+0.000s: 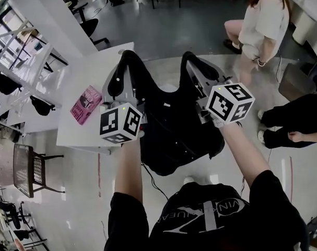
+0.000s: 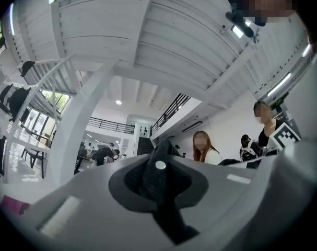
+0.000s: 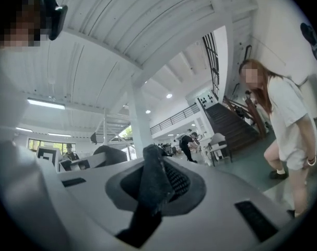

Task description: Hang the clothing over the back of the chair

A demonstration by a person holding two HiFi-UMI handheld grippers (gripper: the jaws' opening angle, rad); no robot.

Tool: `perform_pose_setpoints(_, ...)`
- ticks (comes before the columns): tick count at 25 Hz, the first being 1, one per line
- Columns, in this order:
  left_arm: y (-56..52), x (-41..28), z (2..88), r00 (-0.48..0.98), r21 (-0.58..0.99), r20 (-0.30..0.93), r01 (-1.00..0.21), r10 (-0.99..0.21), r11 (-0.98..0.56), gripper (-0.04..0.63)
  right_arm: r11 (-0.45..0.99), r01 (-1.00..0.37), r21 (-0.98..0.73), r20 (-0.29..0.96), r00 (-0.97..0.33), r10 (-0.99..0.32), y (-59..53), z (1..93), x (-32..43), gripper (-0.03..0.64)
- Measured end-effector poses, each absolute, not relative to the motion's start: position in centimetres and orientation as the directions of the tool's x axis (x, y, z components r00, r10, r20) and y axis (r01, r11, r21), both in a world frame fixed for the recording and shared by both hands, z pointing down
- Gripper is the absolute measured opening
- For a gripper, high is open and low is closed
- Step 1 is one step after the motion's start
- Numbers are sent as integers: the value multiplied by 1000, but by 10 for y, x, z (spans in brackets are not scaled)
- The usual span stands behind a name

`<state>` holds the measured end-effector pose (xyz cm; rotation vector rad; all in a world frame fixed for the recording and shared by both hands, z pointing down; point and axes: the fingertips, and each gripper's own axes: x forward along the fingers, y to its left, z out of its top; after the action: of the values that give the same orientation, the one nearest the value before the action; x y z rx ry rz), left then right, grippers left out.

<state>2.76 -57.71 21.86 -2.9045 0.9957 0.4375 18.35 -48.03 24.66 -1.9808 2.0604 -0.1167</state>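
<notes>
Both jaws nearly closed, each pinching fabric: left hand-held gripper (image 2: 158, 172) on one shoulder, right hand-held gripper (image 3: 152, 186) on the other. The black clothing (image 1: 171, 132) hangs between them in mid-air in front of me, not on any chair.

Risk: the pinches are thin, so fabric could slide out if I swing. The hem could snag the bench (image 1: 95, 69) corner just left, or sweep the pink book (image 1: 85, 104).

A person (image 1: 262, 25) stands close on the right, so little room there. Mesh chair (image 1: 26, 169) low left has open floor around it; probably the target, unsure.
</notes>
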Motion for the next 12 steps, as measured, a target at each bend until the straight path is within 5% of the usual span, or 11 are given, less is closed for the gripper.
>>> perform_pose_setpoints(12, -613, 88, 338, 790, -154, -56, -611, -610, -777, 40, -41, -978, -206, 97, 21, -995, -532, 358, 214, 53)
